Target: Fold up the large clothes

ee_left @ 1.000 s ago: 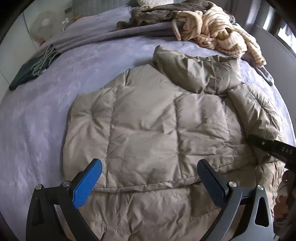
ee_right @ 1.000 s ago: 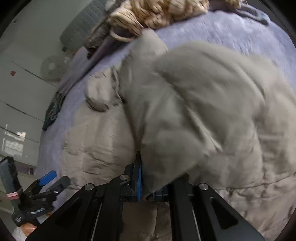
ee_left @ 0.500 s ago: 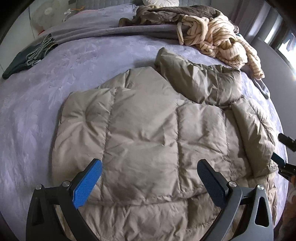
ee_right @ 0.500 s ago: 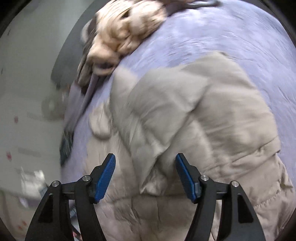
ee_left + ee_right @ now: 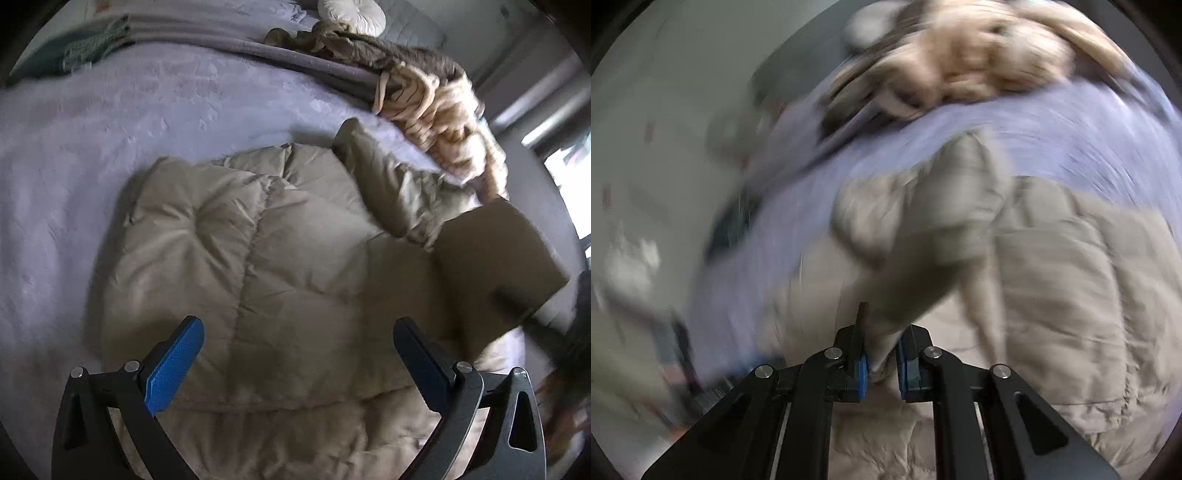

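A beige puffer jacket [image 5: 266, 266] lies spread on the lilac bedspread [image 5: 92, 140]. My left gripper [image 5: 295, 354] is open and empty, hovering over the jacket's near hem. In the right wrist view, which is blurred, my right gripper [image 5: 882, 363] is shut on a fold of the jacket [image 5: 923, 243], a sleeve or side part lifted off the rest. That lifted part shows at the right of the left wrist view [image 5: 491, 258], raised above the jacket's body.
A cream striped knit garment [image 5: 436, 107] and a brown garment [image 5: 369, 48] are heaped at the far side of the bed. A dark green fringed cloth [image 5: 81, 48] lies at the far left. A white round cushion [image 5: 351, 14] sits at the head.
My right gripper, open half a second ago, has shut on a fold of the jacket and is lifting it. The left gripper has stayed open and shifted its view slightly.
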Motion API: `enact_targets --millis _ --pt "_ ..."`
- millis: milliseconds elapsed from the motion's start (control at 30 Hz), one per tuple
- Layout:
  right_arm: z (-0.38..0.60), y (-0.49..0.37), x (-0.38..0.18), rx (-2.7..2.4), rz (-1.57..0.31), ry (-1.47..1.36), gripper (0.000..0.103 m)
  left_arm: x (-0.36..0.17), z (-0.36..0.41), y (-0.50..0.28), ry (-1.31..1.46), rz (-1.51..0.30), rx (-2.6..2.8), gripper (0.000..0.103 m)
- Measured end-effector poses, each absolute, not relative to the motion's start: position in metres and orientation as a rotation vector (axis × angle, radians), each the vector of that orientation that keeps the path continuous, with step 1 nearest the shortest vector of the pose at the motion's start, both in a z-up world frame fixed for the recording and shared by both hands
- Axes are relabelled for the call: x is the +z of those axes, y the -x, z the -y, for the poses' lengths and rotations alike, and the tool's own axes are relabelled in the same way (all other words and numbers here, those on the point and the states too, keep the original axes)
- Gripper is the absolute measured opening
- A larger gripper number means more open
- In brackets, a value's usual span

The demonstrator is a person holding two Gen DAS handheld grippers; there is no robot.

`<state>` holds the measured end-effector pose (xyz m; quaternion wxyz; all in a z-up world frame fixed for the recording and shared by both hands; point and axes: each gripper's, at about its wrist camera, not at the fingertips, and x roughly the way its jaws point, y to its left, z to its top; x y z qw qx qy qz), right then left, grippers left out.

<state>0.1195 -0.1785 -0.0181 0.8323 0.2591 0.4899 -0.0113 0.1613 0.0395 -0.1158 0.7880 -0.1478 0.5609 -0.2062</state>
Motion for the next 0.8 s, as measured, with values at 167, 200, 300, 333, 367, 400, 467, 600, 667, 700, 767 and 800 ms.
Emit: enact_targets --millis 167,200,300,333,367,400,467,600,667,700,767,800 --pt "0.126 -0.118 -0.046 0.061 -1.217 -0.371 0.040 -0.108 -0.038 -0.166 0.399 -1.203 -0.489 0.103" --pt "0.128 -0.113 -0.049 0.069 -1.225 -0.395 0.047 -0.106 -0.033 -0.166 0.393 -1.201 -0.504 0.103" --pt "0.153 -0.085 -0.049 0.028 -1.217 -0.495 0.056 -0.103 -0.016 -0.166 0.368 -1.207 -0.566 0.103" --pt "0.173 -0.070 -0.049 -0.006 -1.207 -0.564 0.056 -0.103 -0.010 -0.164 0.358 -1.213 -0.586 0.103" --pt "0.190 -0.057 -0.051 -0.036 -1.198 -0.628 0.056 -0.105 0.001 -0.165 0.343 -1.228 -0.614 0.103" --pt "0.204 -0.049 -0.052 -0.064 -1.191 -0.680 0.057 -0.107 0.006 -0.165 0.333 -1.239 -0.625 0.103" --pt "0.245 -0.022 -0.059 -0.150 -1.153 -0.847 0.057 -0.117 0.022 -0.168 0.304 -1.272 -0.622 0.103" --pt "0.314 0.035 -0.081 -0.305 -1.002 -1.189 0.057 -0.132 0.047 -0.171 0.268 -1.303 -0.604 0.102" --pt "0.337 0.054 -0.092 -0.351 -0.911 -1.320 0.057 -0.132 0.057 -0.172 0.257 -1.295 -0.611 0.079" --pt "0.345 0.059 -0.096 -0.364 -0.879 -1.359 0.057 -0.132 0.062 -0.172 0.251 -1.307 -0.623 0.049" --pt "0.360 0.065 -0.105 -0.394 -0.805 -1.444 0.055 -0.134 0.067 -0.173 0.241 -1.330 -0.631 0.012" --pt "0.365 0.064 -0.107 -0.398 -0.784 -1.466 0.034 -0.131 0.067 -0.171 0.245 -1.320 -0.633 0.012"
